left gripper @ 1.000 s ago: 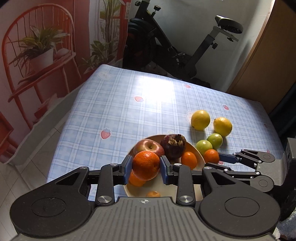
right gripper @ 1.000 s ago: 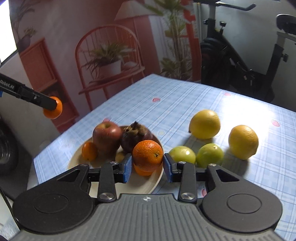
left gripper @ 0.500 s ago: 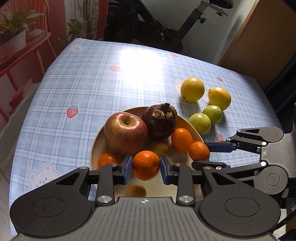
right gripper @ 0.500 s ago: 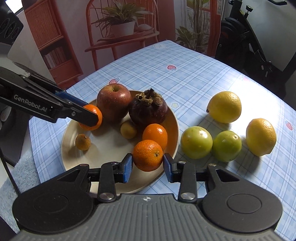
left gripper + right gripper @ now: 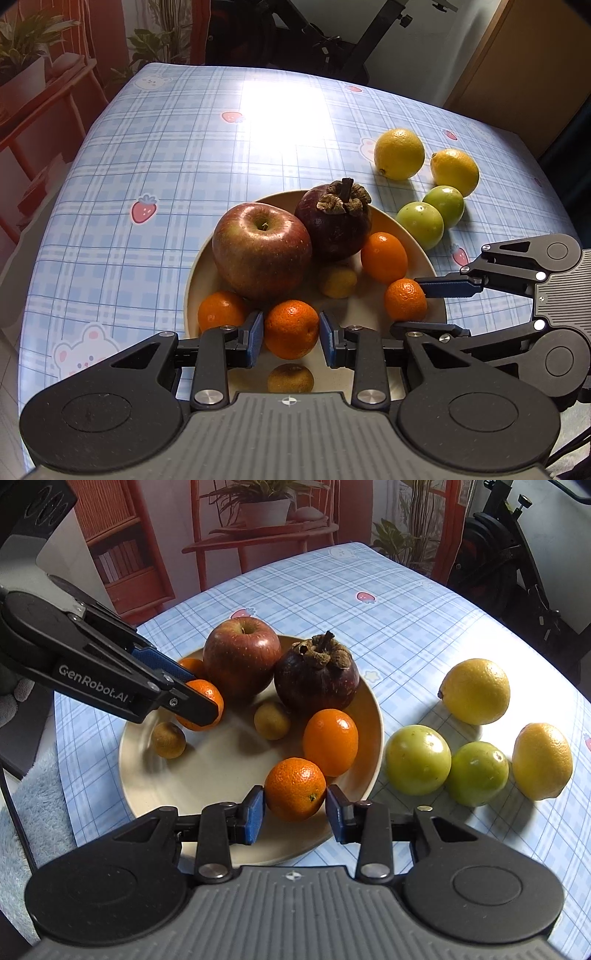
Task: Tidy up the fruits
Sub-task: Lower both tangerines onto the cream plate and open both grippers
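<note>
A beige plate on the checked tablecloth holds a red apple, a dark mangosteen, an oval orange fruit, another orange and two small brown fruits. My left gripper is shut on a small orange low over the plate's left side. My right gripper is shut on another small orange at the plate's right rim.
Two lemons and two green fruits lie on the cloth right of the plate. An exercise bike stands behind the table, a red plant shelf to the left.
Both grippers have come down and forward with their oranges, from above the plate to just over its surface. Both stay shut on their fruit.
</note>
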The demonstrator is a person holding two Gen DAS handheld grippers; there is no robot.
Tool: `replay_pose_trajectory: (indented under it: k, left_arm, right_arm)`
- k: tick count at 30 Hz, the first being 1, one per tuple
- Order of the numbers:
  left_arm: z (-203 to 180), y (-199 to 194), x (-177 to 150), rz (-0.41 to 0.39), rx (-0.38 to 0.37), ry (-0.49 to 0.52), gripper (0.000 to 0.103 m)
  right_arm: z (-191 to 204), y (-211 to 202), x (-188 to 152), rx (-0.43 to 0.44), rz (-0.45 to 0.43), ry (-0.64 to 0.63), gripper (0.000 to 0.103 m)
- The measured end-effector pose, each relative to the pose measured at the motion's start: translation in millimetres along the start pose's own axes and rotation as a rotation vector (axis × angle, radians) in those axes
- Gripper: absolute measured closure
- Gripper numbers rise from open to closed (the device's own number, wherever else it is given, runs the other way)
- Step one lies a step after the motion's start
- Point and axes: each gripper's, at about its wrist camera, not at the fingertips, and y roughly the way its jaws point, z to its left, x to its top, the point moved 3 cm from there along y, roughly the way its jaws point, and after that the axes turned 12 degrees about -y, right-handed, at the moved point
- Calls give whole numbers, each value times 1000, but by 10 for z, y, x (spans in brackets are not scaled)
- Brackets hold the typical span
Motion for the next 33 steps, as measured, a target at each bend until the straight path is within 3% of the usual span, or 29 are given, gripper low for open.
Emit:
replay_pose_trajectory:
  k: [6, 18, 21, 26, 29, 33]
  left_arm:
    - [-27, 49, -64, 14, 36, 46, 66]
    - [-25, -34, -59, 17, 18, 20, 63]
    - [-51, -172, -42, -24, -16, 3, 63]
    - [-203, -367, 25, -129, -54, 23, 63]
    - [-374, -414, 95, -182, -65, 52, 63]
    - [-593, -326, 202, -179, -102, 53, 63]
  right_arm:
    - [-28, -8, -6, 1, -8, 15, 65]
    - [-92, -213, -20, 15, -83, 66, 63]
    - [-193, -346, -53, 16, -145, 116, 62]
    - [-450, -521, -223, -61, -226, 214, 62]
    - [-576, -560, -323, -106, -234, 253, 62]
    - [-693, -551, -465, -139, -223, 278, 62]
